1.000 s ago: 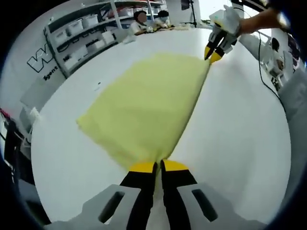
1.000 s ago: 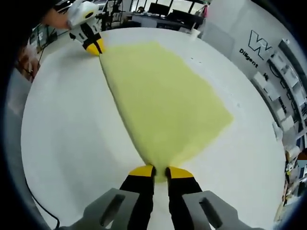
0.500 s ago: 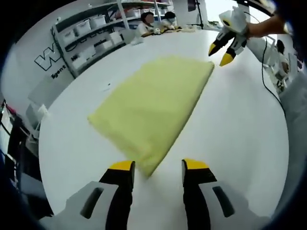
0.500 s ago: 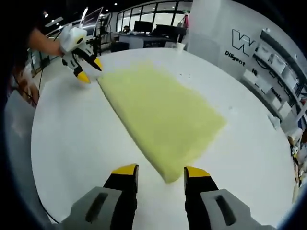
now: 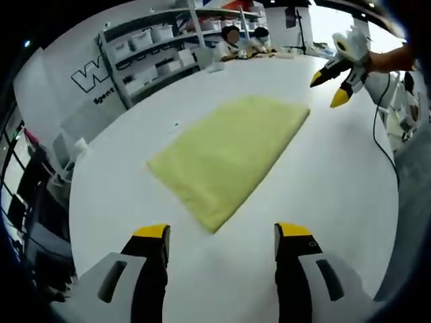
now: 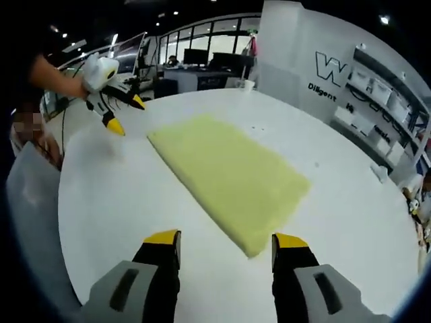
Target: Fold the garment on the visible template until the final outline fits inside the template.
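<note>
1. While both grippers hang above the white worktop (image 5: 323,195), the yellow garment (image 5: 225,151) lies flat on it as a long folded rectangle, touching neither tool. In the right gripper view the same garment (image 6: 229,178) runs away from the camera, its near corner between and beyond the jaws.
2. The left gripper (image 5: 222,235) has its jaws wide apart and empty; the right gripper (image 6: 225,241) likewise has its jaws spread with nothing between them. Each also shows in the other's view, held by a hand: the right gripper (image 5: 333,86) near the garment's far corner, the left gripper (image 6: 121,114) just beside the far end, both with jaws parted.
3. No template outline can be made out on the worktop, so whether the rectangle already fits cannot be told.
4. Risks, as I judge them: a fresh grasp taken on only the top layer would peel the fold open; uneven pulls by the two hands would skew the rectangle; dragging a corner could bunch the cloth and widen the outline.
5. Against a second ago: then both pairs of jaws were clamped on opposite corners of one edge, pulling it taut into a straight line. Half a second ago they had let go and begun to lift. Now both sit higher and further back, and the garment has settled flatter.
</note>
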`<state>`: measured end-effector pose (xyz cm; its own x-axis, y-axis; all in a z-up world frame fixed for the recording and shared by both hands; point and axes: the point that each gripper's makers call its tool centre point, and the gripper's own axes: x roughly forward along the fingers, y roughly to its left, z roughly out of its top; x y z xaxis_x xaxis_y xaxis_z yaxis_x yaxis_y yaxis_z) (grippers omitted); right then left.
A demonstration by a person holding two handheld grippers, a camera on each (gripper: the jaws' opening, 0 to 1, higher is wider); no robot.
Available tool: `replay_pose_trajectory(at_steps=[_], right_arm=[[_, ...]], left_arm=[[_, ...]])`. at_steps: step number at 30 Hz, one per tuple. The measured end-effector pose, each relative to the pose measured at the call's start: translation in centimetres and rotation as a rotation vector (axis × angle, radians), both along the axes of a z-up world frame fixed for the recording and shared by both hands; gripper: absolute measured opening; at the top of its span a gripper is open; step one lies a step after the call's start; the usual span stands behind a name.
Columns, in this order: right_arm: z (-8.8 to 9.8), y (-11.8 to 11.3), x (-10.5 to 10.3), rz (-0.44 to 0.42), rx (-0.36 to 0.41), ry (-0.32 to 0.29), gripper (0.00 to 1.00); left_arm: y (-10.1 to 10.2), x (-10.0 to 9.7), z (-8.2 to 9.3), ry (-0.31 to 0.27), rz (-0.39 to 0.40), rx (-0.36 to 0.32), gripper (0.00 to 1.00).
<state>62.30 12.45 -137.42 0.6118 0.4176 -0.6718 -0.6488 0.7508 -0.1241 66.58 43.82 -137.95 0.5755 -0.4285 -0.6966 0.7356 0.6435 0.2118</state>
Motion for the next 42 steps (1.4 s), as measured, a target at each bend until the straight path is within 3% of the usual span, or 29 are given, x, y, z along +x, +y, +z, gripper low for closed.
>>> replay_pose_trajectory(at_steps=[6, 10, 21, 28, 33, 42], right_arm=[[0.8, -0.5, -1.6, -0.023, 0.028, -0.004, 0.60], [1.1, -0.3, -2.7, -0.026, 0.040, -0.007, 0.65], [1.8, 0.6, -6.0, -0.056, 0.099, -0.022, 0.73], [2.3, 1.3, -8.0, -0.087, 0.162, -0.034, 0.77], [3.1, 1.7, -9.1, -0.126, 0.220, -0.058, 0.79], [3.8, 2.1, -11.1, -0.147, 0.226, -0.114, 0.80]], left_arm=[[-0.2, -1.1, 1.2, -0.025, 0.009, -0.014, 0.71], [0.3, -1.9, 1.6, -0.001, 0.076, -0.041, 0.80], [0.4, -5.1, 2.4, -0.025, 0.098, -0.081, 0.81], [-0.4, -6.9, 3.1, -0.061, 0.097, -0.123, 0.82], [-0.5, -8.6, 3.9, -0.113, 0.128, -0.167, 0.90], [1.3, -11.1, 3.1, -0.105, 0.219, -0.228, 0.93]])
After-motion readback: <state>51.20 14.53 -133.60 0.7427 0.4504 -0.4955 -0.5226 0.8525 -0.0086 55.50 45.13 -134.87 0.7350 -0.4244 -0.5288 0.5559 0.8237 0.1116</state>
